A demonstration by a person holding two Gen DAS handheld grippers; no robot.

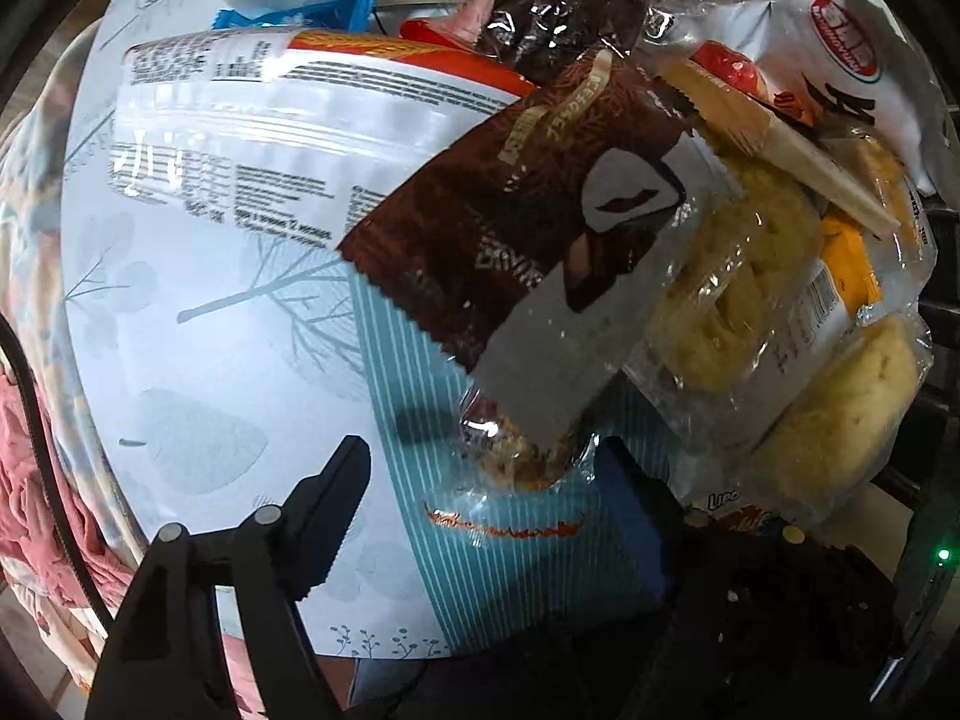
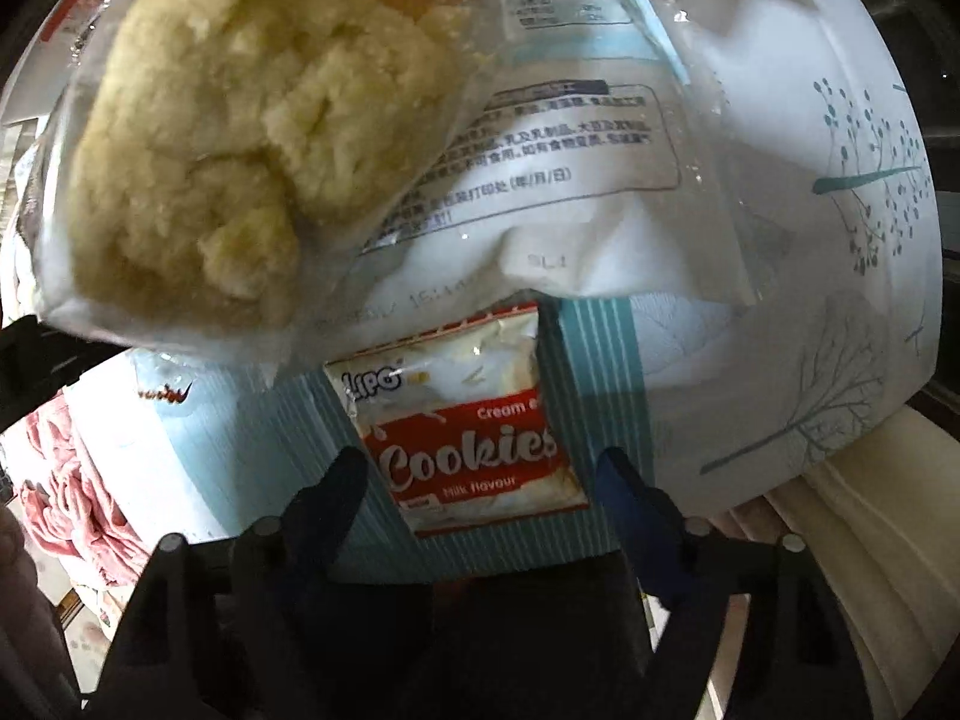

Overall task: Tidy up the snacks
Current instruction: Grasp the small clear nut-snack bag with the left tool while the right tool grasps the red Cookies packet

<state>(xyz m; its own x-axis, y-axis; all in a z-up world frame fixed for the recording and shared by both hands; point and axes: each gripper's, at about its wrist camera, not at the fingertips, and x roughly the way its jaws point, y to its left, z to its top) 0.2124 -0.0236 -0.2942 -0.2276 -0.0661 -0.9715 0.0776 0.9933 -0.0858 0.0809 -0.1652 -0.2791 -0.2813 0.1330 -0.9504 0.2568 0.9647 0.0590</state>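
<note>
A heap of snack packets lies on a pale tree-print cloth [image 1: 198, 324]. In the left wrist view my left gripper [image 1: 486, 480] is open over a small clear-wrapped nutty snack [image 1: 516, 456]; a brown chocolate packet [image 1: 528, 210] lies on top of it. Clear packs of yellow cookies [image 1: 732, 300] lie to the right. In the right wrist view my right gripper [image 2: 480, 480] is open with a red and white Lipo Cookies packet [image 2: 468, 438] between its fingers [image 2: 336, 492]. A large clear pack with a yellow cake [image 2: 228, 150] hangs over it.
A long white packet with an orange stripe [image 1: 300, 102], a blue wrapper [image 1: 300, 15] and a dark clear pack [image 1: 564, 18] lie at the back. A pink floral cloth [image 1: 36, 480] is at the left. A teal striped band [image 2: 600, 372] crosses the cloth.
</note>
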